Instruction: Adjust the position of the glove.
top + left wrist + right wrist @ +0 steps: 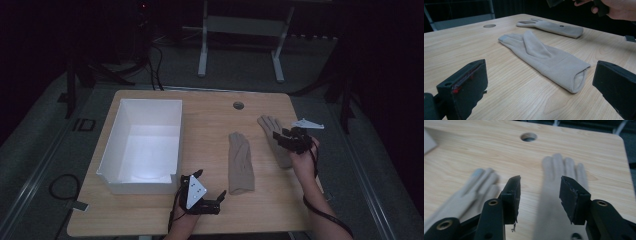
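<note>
Two beige gloves lie flat on the wooden table point(210, 120). The nearer glove point(240, 162) point(544, 56) point(471, 192) rests mid-table, cuff toward me. The far glove point(274, 137) point(551, 27) point(559, 195) lies to its right, partly under my right hand. My left gripper point(210, 184) point(539, 82) stands open low on the table, just left of the nearer glove's cuff, nothing between its jaws. My right gripper point(276, 134) point(539, 195) hovers open over the far glove, one jaw on either side of it, apart from the cloth.
A white open box point(145, 145) stands on the table's left half. A round cable hole point(238, 105) point(528, 137) point(489, 25) sits near the far edge. Beyond the table are a white frame's legs point(240, 45) and floor cables point(155, 65).
</note>
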